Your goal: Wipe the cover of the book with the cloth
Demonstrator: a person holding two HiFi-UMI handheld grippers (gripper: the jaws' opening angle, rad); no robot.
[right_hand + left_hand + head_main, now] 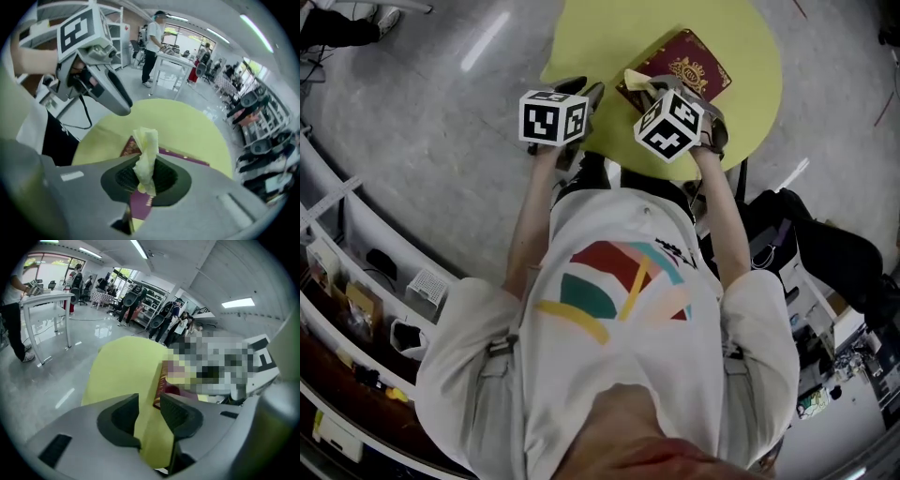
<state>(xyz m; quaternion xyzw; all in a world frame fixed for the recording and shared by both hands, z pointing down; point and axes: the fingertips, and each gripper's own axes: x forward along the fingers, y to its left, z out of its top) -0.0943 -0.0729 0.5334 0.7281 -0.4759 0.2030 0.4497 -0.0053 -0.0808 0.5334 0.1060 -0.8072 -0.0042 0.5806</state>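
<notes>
A maroon book with a gold emblem lies on the round yellow-green table. My right gripper hovers over the book's near-left corner, shut on a crumpled pale yellow cloth. In the right gripper view the cloth stands up between the closed jaws of the right gripper, with the book below. My left gripper hangs over the table's near-left edge, beside the book. Its jaws stand apart in the left gripper view, with only the table and the book's edge showing past them.
A black bag lies on the floor right of the table. Shelving with small items runs along the left. A person stands at a white desk beyond the table; another white desk stands far left.
</notes>
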